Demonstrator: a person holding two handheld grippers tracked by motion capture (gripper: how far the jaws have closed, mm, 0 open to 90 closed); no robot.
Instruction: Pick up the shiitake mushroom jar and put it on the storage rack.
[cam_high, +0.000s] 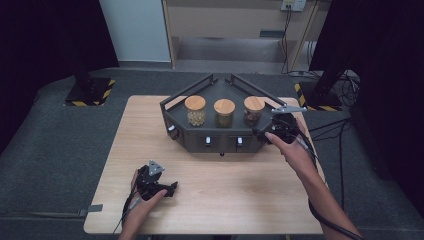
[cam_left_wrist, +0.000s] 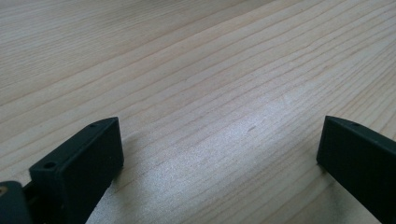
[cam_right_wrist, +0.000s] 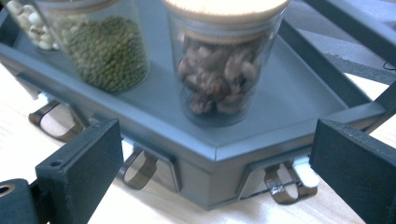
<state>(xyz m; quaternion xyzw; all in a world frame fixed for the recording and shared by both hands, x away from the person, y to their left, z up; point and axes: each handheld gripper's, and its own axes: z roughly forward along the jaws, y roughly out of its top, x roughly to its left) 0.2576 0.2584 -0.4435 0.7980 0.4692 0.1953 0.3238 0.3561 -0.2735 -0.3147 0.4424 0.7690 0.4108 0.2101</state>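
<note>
Wooden table (cam_left_wrist: 196, 70) is seen under the left gripper (cam_left_wrist: 219, 149), which is held low with jaws wide apart and nothing between them. Farther off, the right gripper (cam_right_wrist: 212, 163) is held open before the nut jar (cam_right_wrist: 224, 65), set on the grey tray (cam_right_wrist: 299, 98) at 2 o'clock. The jar could be knocked over if it is pushed sideways. Its lid top is cut off, and the bean jar (cam_right_wrist: 105, 46) is partly hidden.
</note>
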